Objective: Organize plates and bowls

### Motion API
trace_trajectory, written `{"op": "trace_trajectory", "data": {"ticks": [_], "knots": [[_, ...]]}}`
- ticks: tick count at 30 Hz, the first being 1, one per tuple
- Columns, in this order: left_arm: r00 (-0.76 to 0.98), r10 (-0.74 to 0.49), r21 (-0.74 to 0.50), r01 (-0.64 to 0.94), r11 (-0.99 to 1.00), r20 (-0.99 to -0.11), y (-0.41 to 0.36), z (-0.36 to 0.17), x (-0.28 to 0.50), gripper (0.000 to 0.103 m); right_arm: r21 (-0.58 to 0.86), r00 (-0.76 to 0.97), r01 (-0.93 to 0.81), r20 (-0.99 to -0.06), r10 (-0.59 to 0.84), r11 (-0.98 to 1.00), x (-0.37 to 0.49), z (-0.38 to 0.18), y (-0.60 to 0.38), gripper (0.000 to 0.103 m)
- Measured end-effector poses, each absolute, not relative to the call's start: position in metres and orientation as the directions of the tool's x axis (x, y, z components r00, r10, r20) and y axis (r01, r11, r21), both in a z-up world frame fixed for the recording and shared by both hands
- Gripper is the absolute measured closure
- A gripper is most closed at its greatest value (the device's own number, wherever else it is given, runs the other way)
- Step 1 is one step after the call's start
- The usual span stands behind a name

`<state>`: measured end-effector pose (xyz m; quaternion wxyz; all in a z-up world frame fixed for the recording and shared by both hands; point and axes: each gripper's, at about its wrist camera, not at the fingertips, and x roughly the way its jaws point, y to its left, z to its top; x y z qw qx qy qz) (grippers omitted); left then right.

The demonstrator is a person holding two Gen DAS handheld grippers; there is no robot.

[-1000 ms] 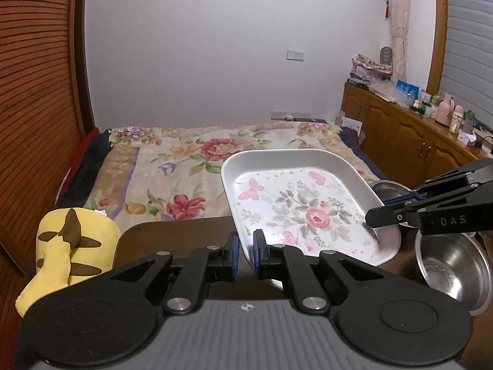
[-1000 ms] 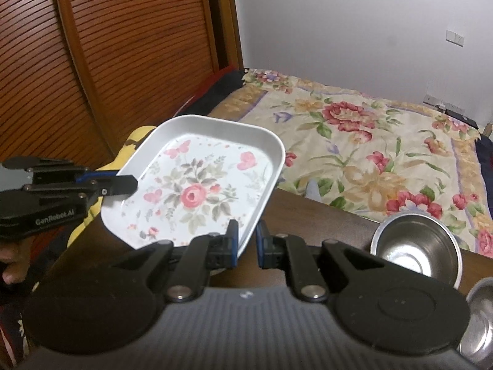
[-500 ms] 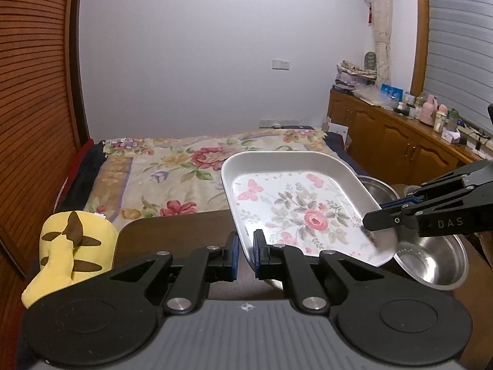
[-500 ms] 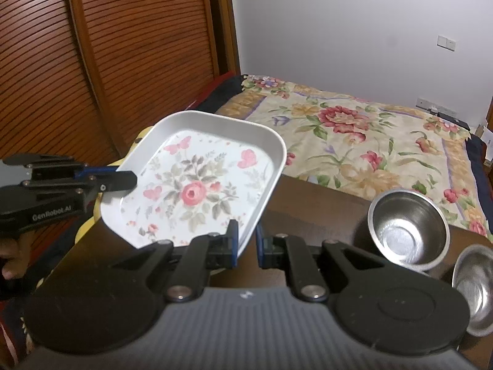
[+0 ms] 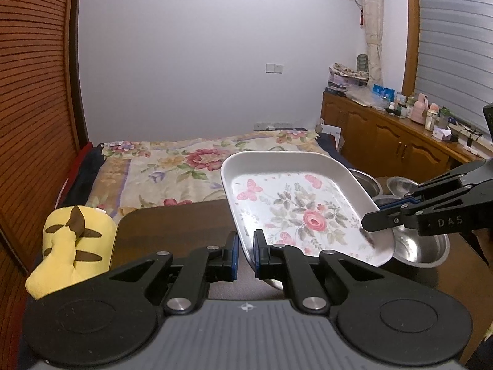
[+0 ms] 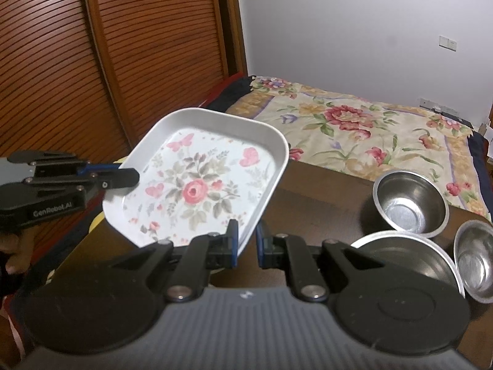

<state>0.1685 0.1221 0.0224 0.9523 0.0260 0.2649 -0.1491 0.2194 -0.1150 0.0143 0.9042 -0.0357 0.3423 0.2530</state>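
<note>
A white rectangular tray with a pink rose, leaves and butterflies printed inside is held tilted in the air above a dark brown tabletop. Nothing lies in the tray. The left gripper has its jaws pinching the tray's near rim in the left wrist view. The right gripper has its jaws pinching the opposite rim in the right wrist view. Each gripper also shows from the side in the other camera.

On the tabletop to the right sit empty stainless steel containers: a deep steel bowl farthest back, a wide shallow steel dish just in front of it, and a smaller steel bowl at the right edge, tilted.

The side of the left gripper reads "GenRobot.AI". The side of the right gripper reads "DAS".

A yellow plush toy with brown stripes rests beside the tabletop's left edge. Behind is a bed with a floral bedspread, and a wooden sideboard crowded with small bottles
</note>
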Motion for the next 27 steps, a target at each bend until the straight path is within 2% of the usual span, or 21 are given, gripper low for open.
{"op": "trace_trajectory", "data": {"ticks": [27], "knots": [[0.792, -0.286, -0.038, 0.316, 0.948, -0.54, 0.117, -0.016, 0.099, 0.092, 0.13, 0.603, -0.508, -0.652, 0.46, 0.851, 0.161, -0.024, -0.124, 0.089]]}}
